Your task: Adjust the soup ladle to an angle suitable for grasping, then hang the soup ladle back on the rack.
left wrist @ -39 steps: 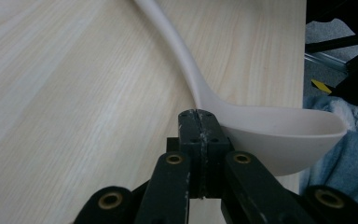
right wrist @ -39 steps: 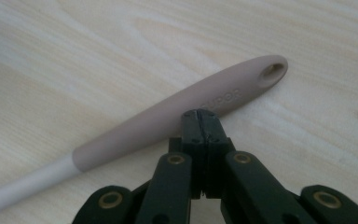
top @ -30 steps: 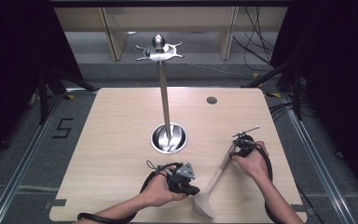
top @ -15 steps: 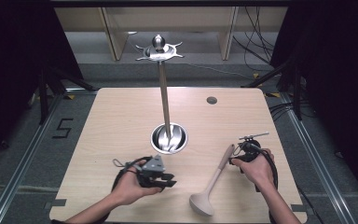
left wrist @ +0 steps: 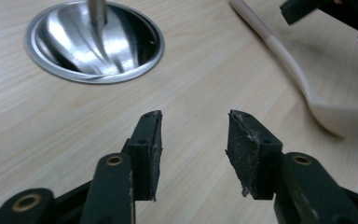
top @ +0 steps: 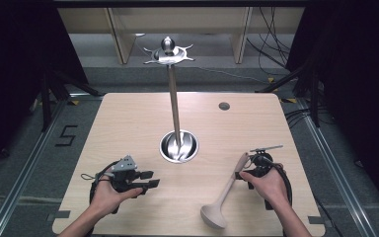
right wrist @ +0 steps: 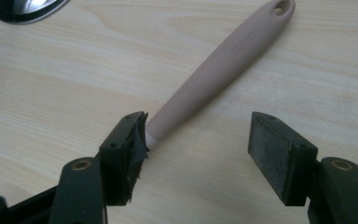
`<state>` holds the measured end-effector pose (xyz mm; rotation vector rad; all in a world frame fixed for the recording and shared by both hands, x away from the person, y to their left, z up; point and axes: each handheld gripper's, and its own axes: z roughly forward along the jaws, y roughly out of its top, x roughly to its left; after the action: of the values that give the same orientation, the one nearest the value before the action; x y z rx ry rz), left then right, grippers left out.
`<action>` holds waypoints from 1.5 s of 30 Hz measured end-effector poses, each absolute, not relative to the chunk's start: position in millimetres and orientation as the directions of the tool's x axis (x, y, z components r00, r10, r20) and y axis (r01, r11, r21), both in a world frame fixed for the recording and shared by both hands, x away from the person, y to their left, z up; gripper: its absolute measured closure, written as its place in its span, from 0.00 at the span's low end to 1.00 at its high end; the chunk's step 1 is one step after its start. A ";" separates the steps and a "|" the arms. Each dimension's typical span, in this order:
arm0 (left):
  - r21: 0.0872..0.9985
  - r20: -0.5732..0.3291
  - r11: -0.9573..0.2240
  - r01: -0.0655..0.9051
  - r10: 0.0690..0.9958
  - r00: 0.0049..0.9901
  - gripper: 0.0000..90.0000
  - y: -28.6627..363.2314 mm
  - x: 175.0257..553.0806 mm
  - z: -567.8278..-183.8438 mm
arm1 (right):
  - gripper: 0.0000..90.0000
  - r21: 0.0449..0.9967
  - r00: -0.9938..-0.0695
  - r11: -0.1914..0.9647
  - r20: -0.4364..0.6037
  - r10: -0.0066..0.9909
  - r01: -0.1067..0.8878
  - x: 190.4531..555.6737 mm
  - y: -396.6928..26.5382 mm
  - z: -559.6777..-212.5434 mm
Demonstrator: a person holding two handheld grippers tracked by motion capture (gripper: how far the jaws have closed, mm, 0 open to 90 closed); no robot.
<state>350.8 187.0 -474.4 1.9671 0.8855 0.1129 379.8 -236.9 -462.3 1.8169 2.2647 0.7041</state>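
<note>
A beige ladle (top: 226, 193) lies flat on the wooden table (top: 128, 123), bowl end toward the front edge. My right gripper (top: 249, 172) is at its handle, open. In the right gripper view the handle (right wrist: 223, 60) runs away from just beside the left pad (right wrist: 135, 144), and the gripper (right wrist: 198, 144) is not closed on it. My left gripper (top: 153, 178) is held at the front left, apart from the ladle, open with nothing between its jaws (left wrist: 193, 140). The ladle bowl (left wrist: 349, 119) lies to its right.
A metal stand rises from a round shiny base (top: 178, 146) at the table's middle, its thin pole (top: 173, 103) ending in a hooked top (top: 168, 49). The base (left wrist: 93, 42) is ahead of the left gripper. A small dark hole (top: 224, 105) sits at the back right.
My left gripper has moved left, away from the ladle's bowl. The ladle now lies on the table beside the right gripper.
</note>
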 end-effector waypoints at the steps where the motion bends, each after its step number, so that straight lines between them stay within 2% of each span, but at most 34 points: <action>1: 0.790 -0.291 -0.266 0.552 0.629 0.721 0.59 188.3 351.4 -474.9 | 0.42 0.445 -0.254 0.142 0.201 0.946 0.884 378.7 -235.1 -461.7; 3: 0.792 -0.341 -0.202 0.576 0.636 0.692 0.55 192.4 352.1 -476.1 | 0.42 0.430 -0.262 0.153 0.205 0.943 0.890 376.7 -235.2 -460.9; 10: 0.815 -0.308 -0.196 0.545 0.651 0.694 0.48 196.8 351.4 -474.6 | 0.42 0.418 -0.268 0.168 0.193 0.944 0.893 380.0 -230.8 -462.4; 11: 0.817 -0.302 -0.199 0.542 0.653 0.694 0.47 195.5 351.5 -474.0 | 0.42 0.404 -0.250 0.149 0.211 0.945 0.903 382.3 -229.5 -464.0; 12: 0.816 -0.304 -0.199 0.542 0.650 0.696 0.47 195.0 351.7 -474.2 | 0.42 0.359 -0.171 0.072 0.252 0.952 0.931 382.4 -224.1 -461.5; 21: 0.817 -0.289 -0.208 0.538 0.659 0.694 0.38 189.8 353.7 -473.2 | 0.41 0.302 -0.128 0.039 0.280 0.951 0.953 393.4 -218.1 -465.9; 23: 0.818 -0.290 -0.207 0.536 0.657 0.696 0.37 189.8 354.1 -473.1 | 0.41 0.291 -0.123 0.045 0.255 0.959 0.956 395.0 -219.1 -467.5; 24: 0.817 -0.292 -0.209 0.538 0.654 0.698 0.37 190.4 354.5 -473.1 | 0.41 0.278 -0.095 0.012 0.284 0.954 0.961 395.1 -217.3 -466.4; 27: 0.818 -0.293 -0.208 0.536 0.651 0.700 0.37 191.3 353.9 -474.2 | 0.42 0.241 -0.042 -0.023 0.261 0.964 0.970 398.4 -215.7 -468.3; 29: 0.816 -0.290 -0.216 0.537 0.651 0.702 0.37 192.2 353.6 -473.6 | 0.42 0.230 -0.039 -0.027 0.278 0.960 0.973 399.6 -215.4 -468.3; 30: 0.814 -0.291 -0.220 0.537 0.646 0.706 0.37 193.1 353.9 -473.3 | 0.42 0.269 -0.081 0.007 0.264 0.961 0.963 400.1 -215.7 -468.7; 31: 0.816 -0.291 -0.219 0.536 0.645 0.707 0.37 193.5 354.1 -473.0 | 0.42 0.232 -0.037 -0.029 0.274 0.961 0.972 403.1 -209.5 -465.8; 36: 0.816 -0.289 -0.221 0.534 0.645 0.708 0.37 192.6 354.3 -473.6 | 0.42 0.228 -0.047 -0.011 0.249 0.967 0.974 408.5 -204.1 -469.9; 37: 0.815 -0.286 -0.226 0.533 0.643 0.710 0.37 191.9 355.0 -475.1 | 0.42 0.249 -0.083 0.022 0.237 0.968 0.968 410.1 -203.3 -474.9; 39: 0.810 -0.292 -0.225 0.542 0.647 0.705 0.37 190.3 355.2 -475.4 | 0.43 0.226 -0.038 -0.021 0.256 0.966 0.974 408.6 -197.4 -475.1; 40: 0.806 -0.291 -0.235 0.543 0.642 0.710 0.37 190.6 355.6 -475.4 | 0.43 0.225 -0.072 0.017 0.239 0.968 0.974 409.3 -199.6 -475.8; 45: 0.810 -0.288 -0.234 0.538 0.640 0.712 0.37 189.4 354.6 -475.9 | 0.45 0.216 -0.064 0.017 0.212 0.975 0.976 409.9 -198.0 -477.0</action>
<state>354.6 189.4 -475.9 1.9024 0.9121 0.1259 409.9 -198.0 -477.0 2.1521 2.2429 0.4812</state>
